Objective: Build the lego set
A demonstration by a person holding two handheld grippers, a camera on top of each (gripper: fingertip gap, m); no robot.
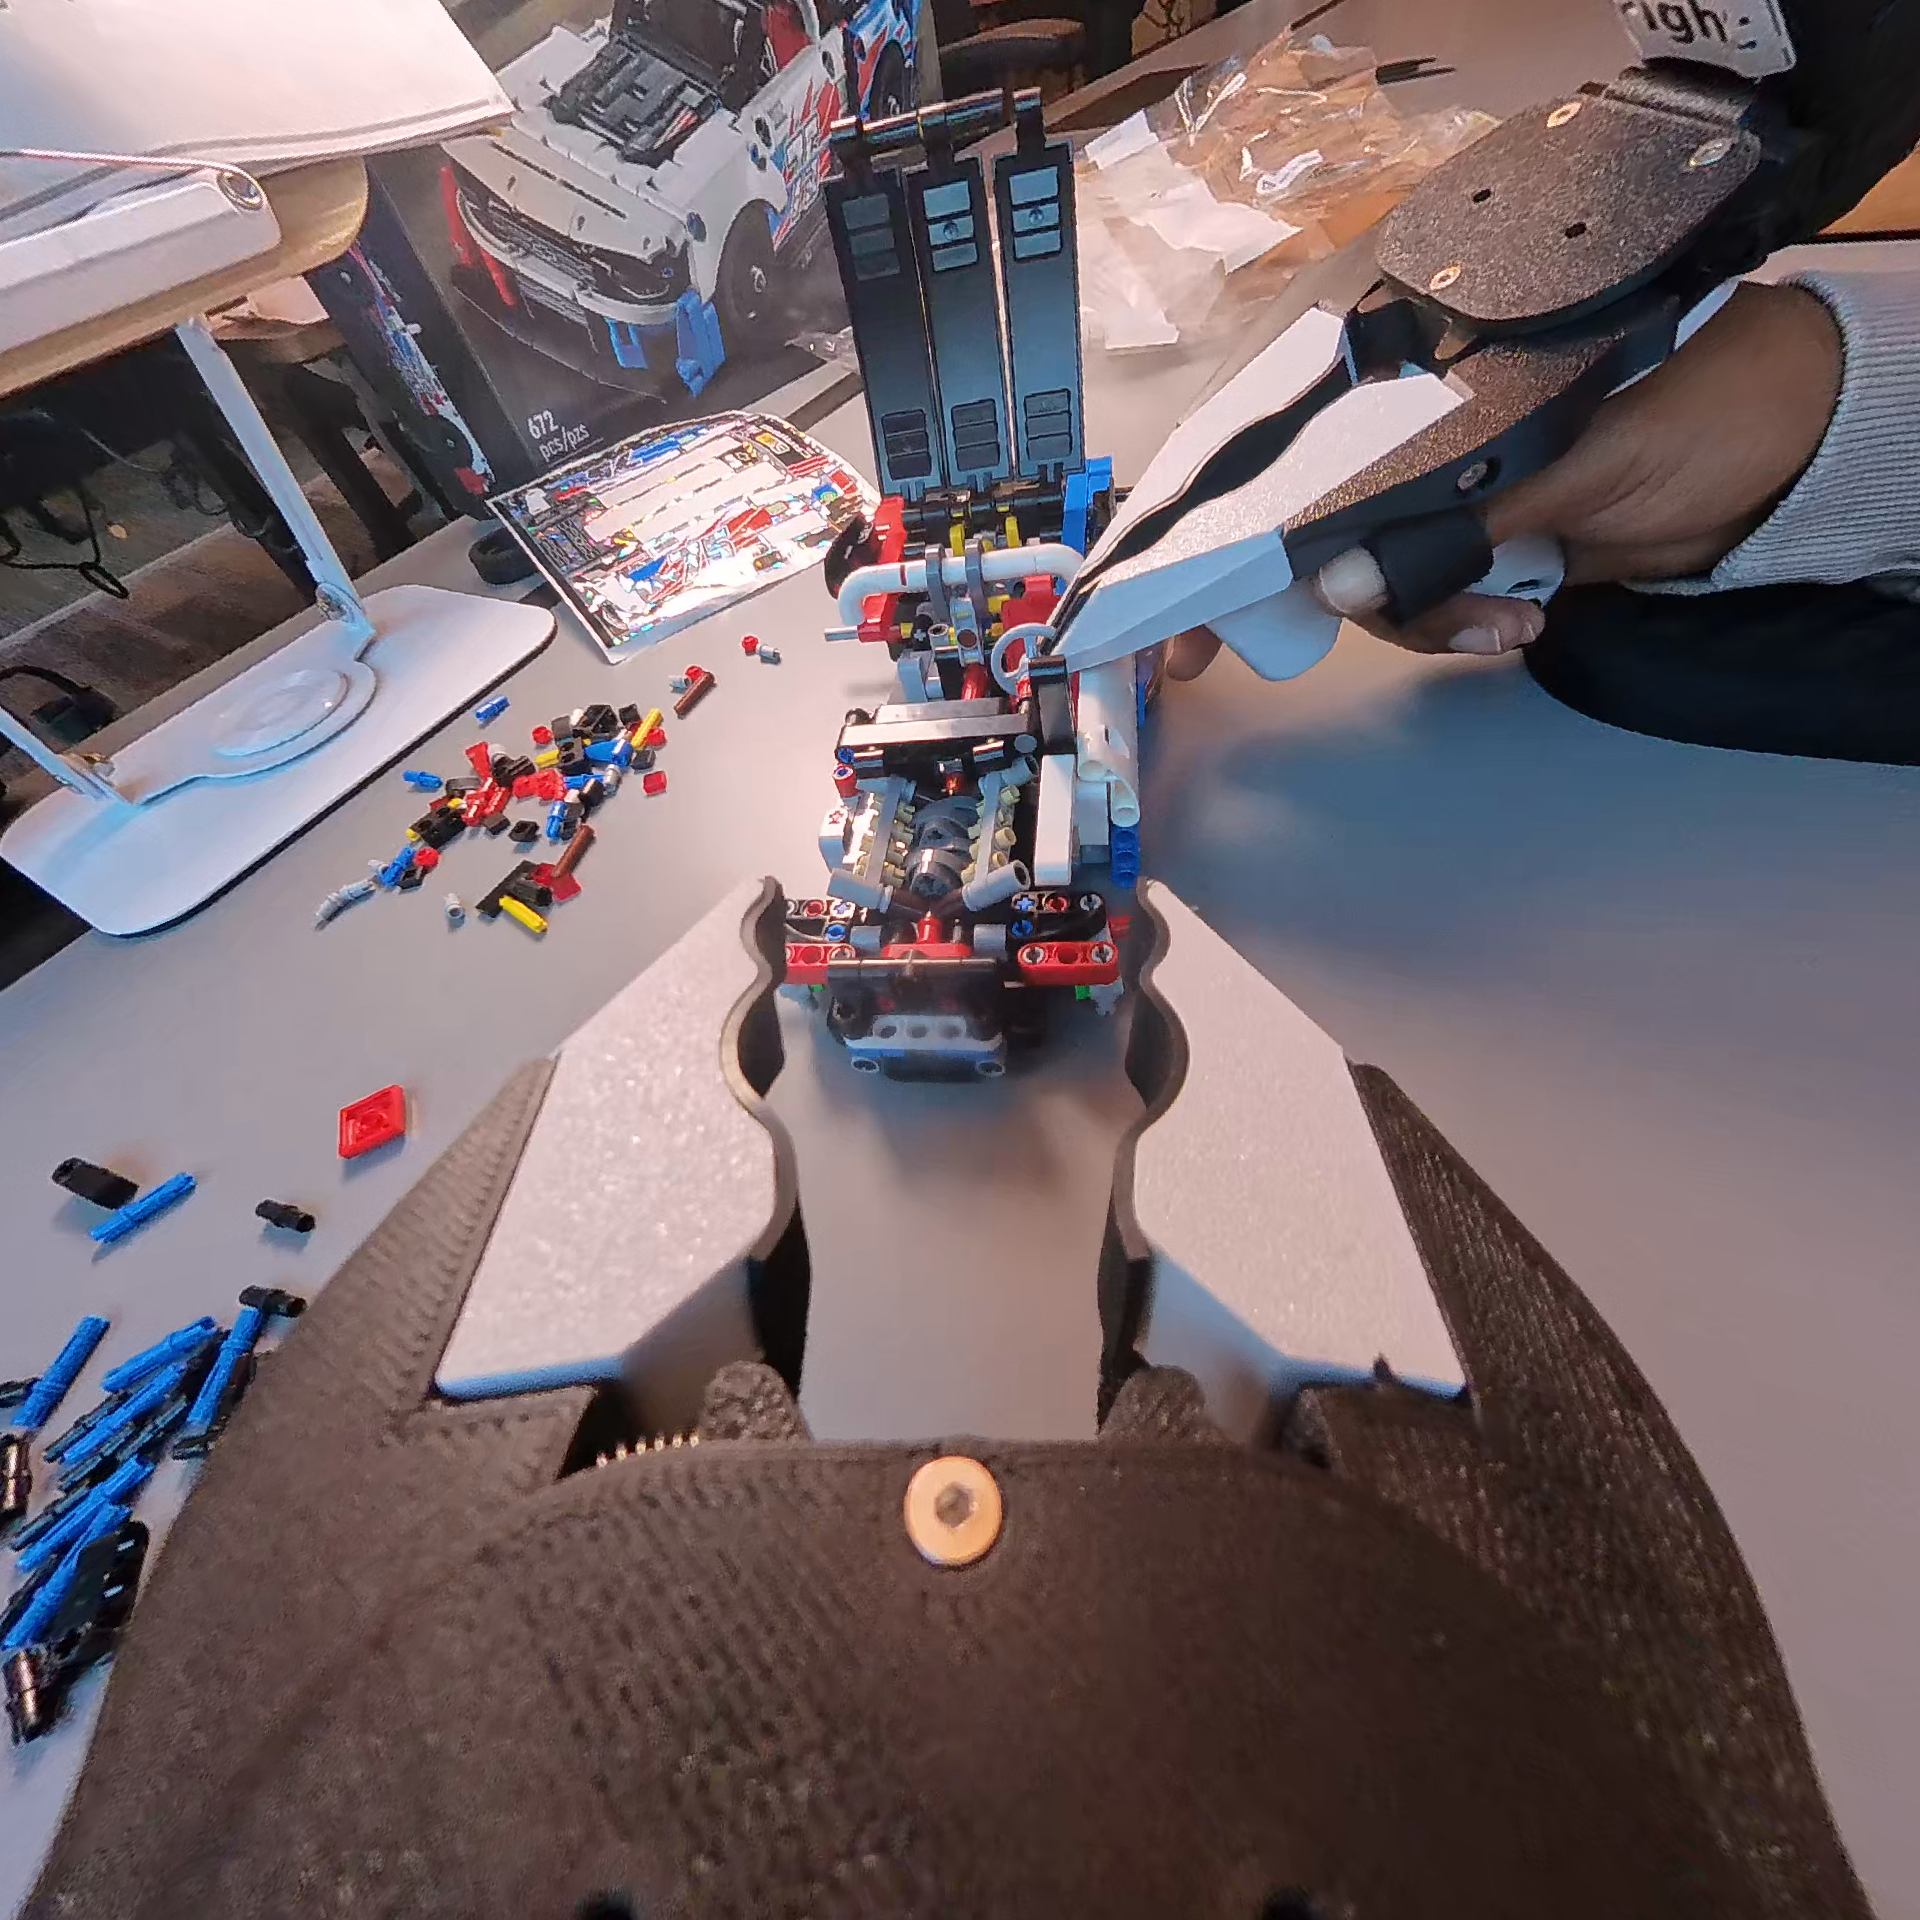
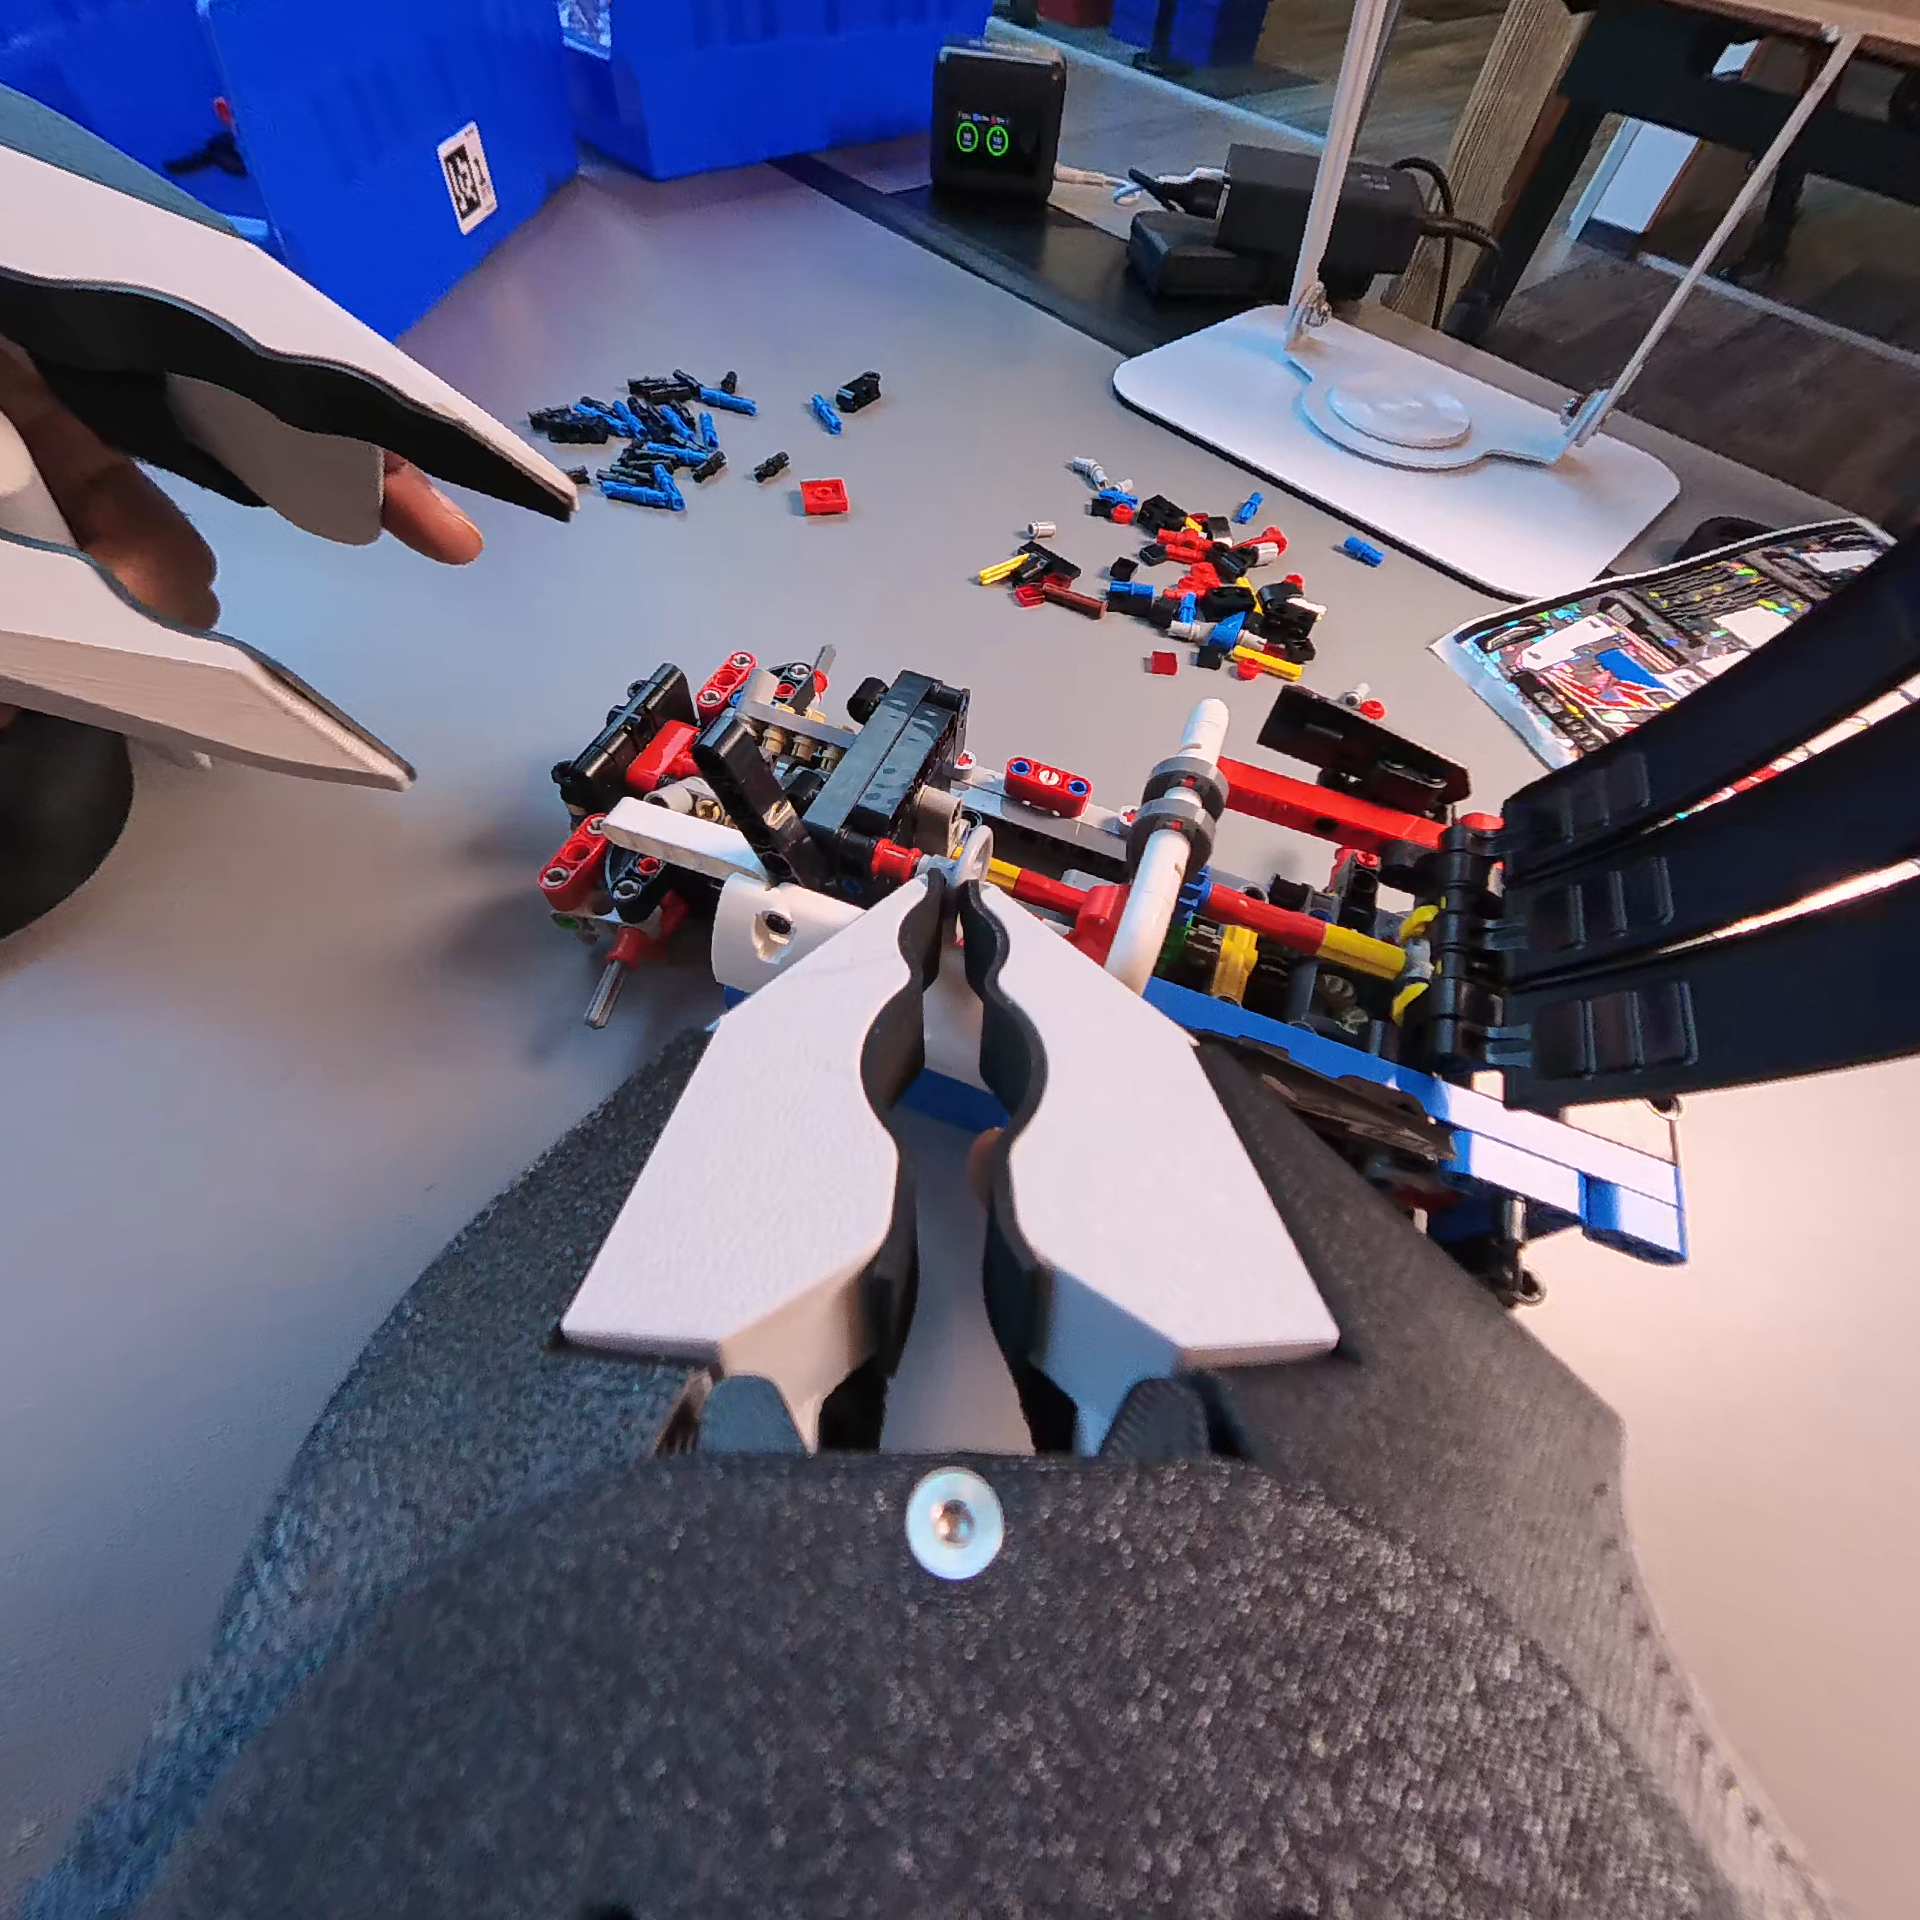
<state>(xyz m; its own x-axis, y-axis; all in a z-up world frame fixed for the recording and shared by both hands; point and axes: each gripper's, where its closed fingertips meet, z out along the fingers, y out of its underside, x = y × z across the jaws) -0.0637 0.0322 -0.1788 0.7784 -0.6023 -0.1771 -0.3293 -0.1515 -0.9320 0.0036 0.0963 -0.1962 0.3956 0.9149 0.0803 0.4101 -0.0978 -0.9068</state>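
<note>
A half-built lego car (image 1: 966, 831) with red, black, white and blue parts lies on the grey table (image 1: 1455, 1039). Three long black panels (image 1: 966, 312) stand raised at its rear. My left gripper (image 1: 956, 935) is open and empty, with its fingers spread at the car's front end. In the right wrist view it (image 2: 488, 639) hangs just left of the car (image 2: 831, 790), not touching. My right gripper (image 2: 951, 894) is shut on a small white ring (image 2: 974, 844) at the car's middle. It also shows in the left wrist view (image 1: 1049, 649), coming in from the right.
A mixed pile of small pieces (image 1: 540, 790) lies left of the car. Blue and black pins (image 1: 104, 1455) and a red tile (image 1: 371, 1120) lie nearer me. A sticker sheet (image 1: 675, 520), the set's box (image 1: 623, 208), a white stand base (image 1: 260, 727) and plastic bags (image 1: 1247, 156) ring the far side. Across from one pair of fingers to the other is roughly 10 cm. From my left tips it is roughly 15 cm to the red tile (image 1: 371, 1120); from my right, 25 cm. My right wrist view (image 2: 820, 492) looks at it from another angle.
</note>
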